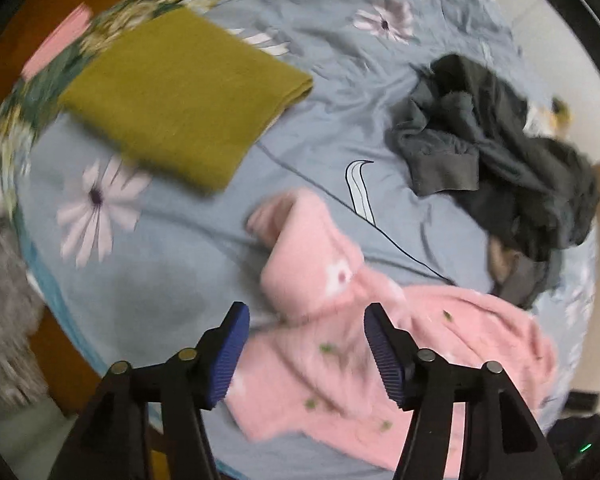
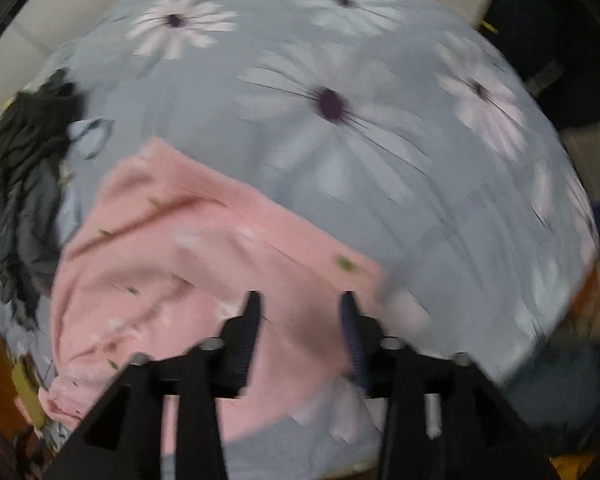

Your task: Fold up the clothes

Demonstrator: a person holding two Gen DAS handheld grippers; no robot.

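Bed (image 1: pixel 308 128) under grey-blue sheet printed with pale daisies; garments laid on top

Pink top (image 1: pixel 380 340): fleecy, small white flowers and green specks, spread unfolded at near edge of bed, one sleeve bent up toward centre; seen again in right wrist view (image 2: pixel 188 264), flat, lower left of frame

Olive cloth (image 1: pixel 180 96): folded into neat rectangle, far left of bed, well apart from pink top, partly over a dark floral fabric (image 1: pixel 40 92) at bed edge

Dark clothes (image 1: pixel 496 160): grey-black crumpled heap, right side of bed, unfolded, near upper right edge of pink top; same heap at left edge of right wrist view (image 2: pixel 24 184)

Left claw (image 1: pixel 306 356): pointing down over pink top, blue pads (image 1: pixel 228 356) parted moderately wide, nothing pinched between them, cloth showing in gap below

Right claw (image 2: pixel 300 340): pointing down over right end of pink top, jaws parted narrower than left, nothing gripped; view blurred

Grey fluffy item (image 1: pixel 0 280): off bed at left edge, kind unclear
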